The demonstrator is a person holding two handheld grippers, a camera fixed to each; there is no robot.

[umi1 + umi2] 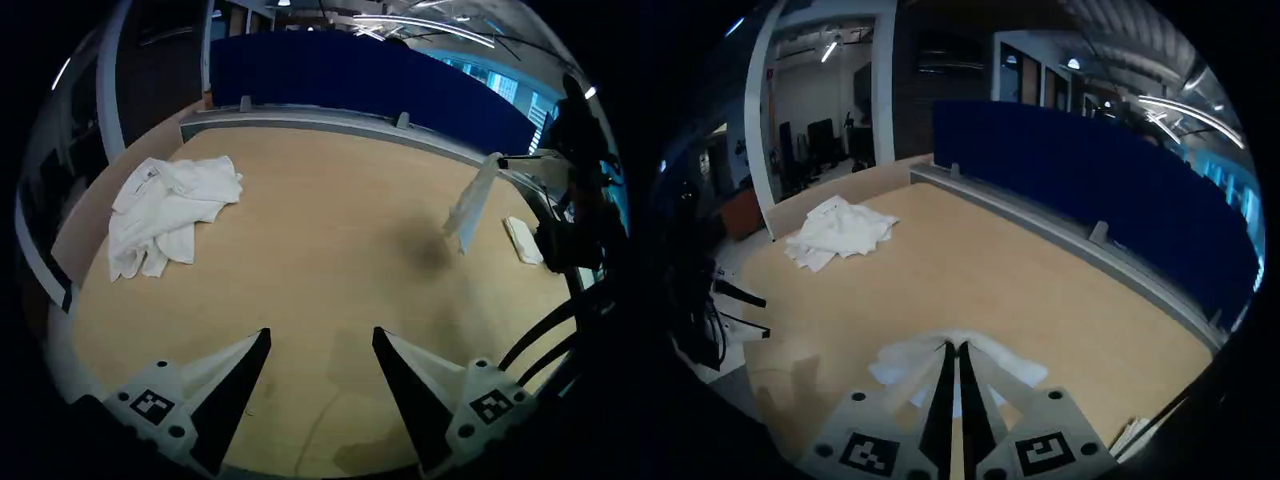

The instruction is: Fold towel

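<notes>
Your right gripper is clamped on a white towel that hangs above the wooden table. The hold looks narrow, so the towel could slip free. Your left gripper gapes empty, well apart from the towel.

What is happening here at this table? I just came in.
A person is folding towels with two handheld grippers at a wooden table. The right gripper is shut on a white towel, which hangs from it above the tabletop. The left gripper is open and holds nothing. A crumpled pile of white towels lies farther off on the table, and a small folded white cloth lies near its edge.
</notes>
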